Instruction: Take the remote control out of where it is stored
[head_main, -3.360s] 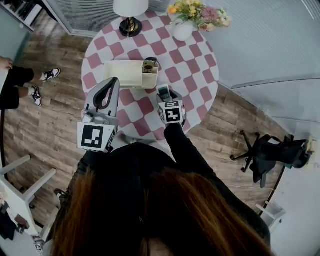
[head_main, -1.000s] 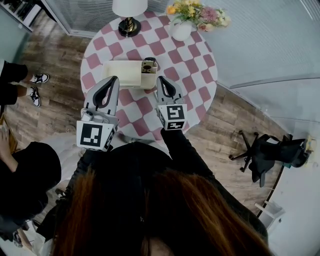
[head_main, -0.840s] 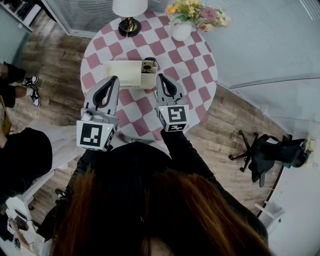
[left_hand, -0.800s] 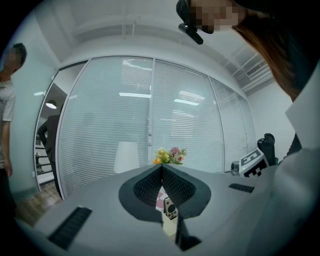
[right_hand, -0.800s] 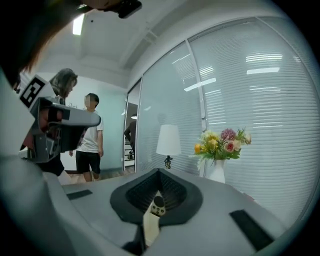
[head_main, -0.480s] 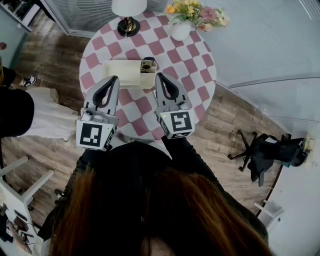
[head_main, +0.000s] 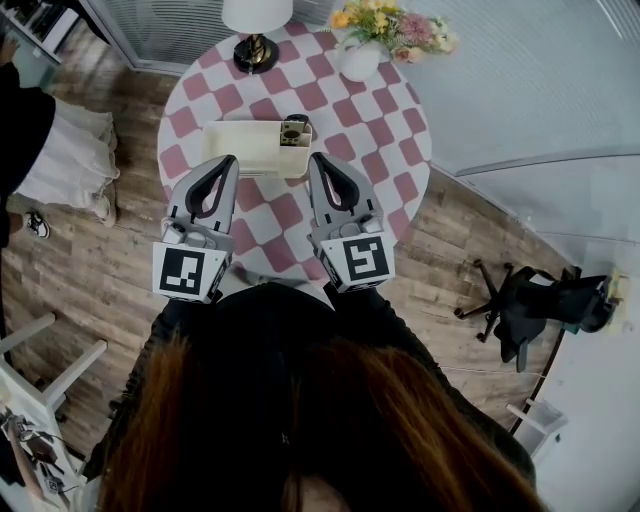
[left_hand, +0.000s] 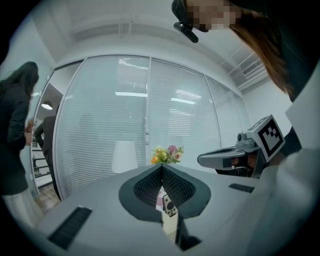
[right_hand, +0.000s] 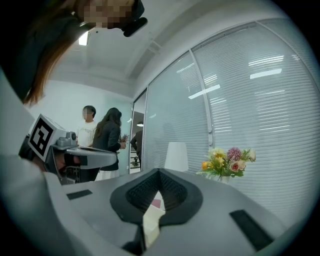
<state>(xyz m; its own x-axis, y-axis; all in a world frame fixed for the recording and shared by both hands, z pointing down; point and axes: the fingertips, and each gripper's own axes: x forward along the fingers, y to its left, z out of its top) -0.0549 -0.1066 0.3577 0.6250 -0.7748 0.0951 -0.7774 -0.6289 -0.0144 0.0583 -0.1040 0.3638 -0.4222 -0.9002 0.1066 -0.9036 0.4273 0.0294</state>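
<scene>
Head view: lamp (head_main: 256, 20), flowers (head_main: 395, 25) beyond box (head_main: 245, 148)

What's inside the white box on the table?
The remote control stands upright in an end compartment of the white box. The compartment wall hides its lower part.

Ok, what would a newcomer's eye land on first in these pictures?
The round table in its pink-and-white check fills the middle of the head view, with a lamp and flowers at its far edge. On it sits a cream box, the remote standing in its right end. The left gripper and right gripper hover shut and empty over the near side, pointing at the box.
</scene>
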